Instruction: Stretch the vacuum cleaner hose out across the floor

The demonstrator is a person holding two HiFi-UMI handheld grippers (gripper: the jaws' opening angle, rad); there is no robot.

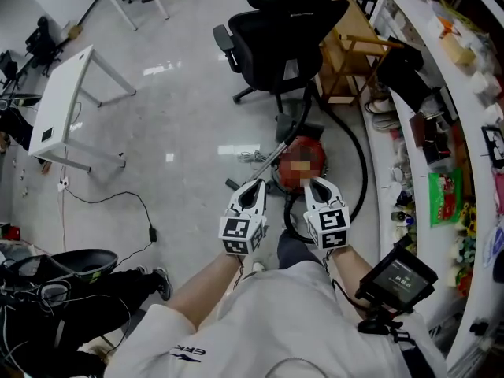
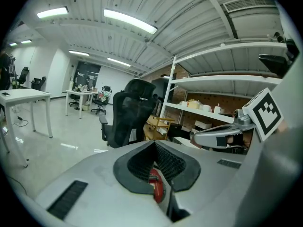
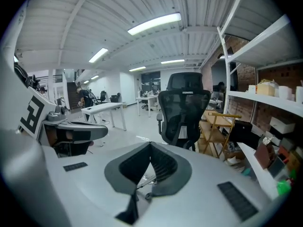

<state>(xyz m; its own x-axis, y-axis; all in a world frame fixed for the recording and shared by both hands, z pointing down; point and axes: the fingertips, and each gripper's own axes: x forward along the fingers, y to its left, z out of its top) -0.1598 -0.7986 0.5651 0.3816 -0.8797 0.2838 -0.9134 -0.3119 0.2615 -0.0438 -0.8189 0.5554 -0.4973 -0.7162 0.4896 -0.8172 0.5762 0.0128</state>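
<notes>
The red vacuum cleaner [image 1: 295, 142] sits on the floor just beyond both grippers, partly under a blur patch. Its black hose [image 1: 364, 164] loops from behind the chair, round the right side and back toward my feet. A metal wand [image 1: 268, 162] lies to the cleaner's left. My left gripper [image 1: 253, 186] and right gripper [image 1: 315, 183] hover side by side above the cleaner, both shut and holding nothing. In the left gripper view the shut jaws [image 2: 154, 143] show a bit of the red cleaner [image 2: 156, 183] below them. The right gripper [image 3: 150, 145] is shut too.
A black office chair [image 1: 279, 30] stands right behind the cleaner, with a wooden stool [image 1: 346, 61] beside it. Cluttered white shelving [image 1: 465, 132] runs along the right. A white desk [image 1: 59, 105] stands at the left, and a thin cable [image 1: 118, 199] trails over the floor.
</notes>
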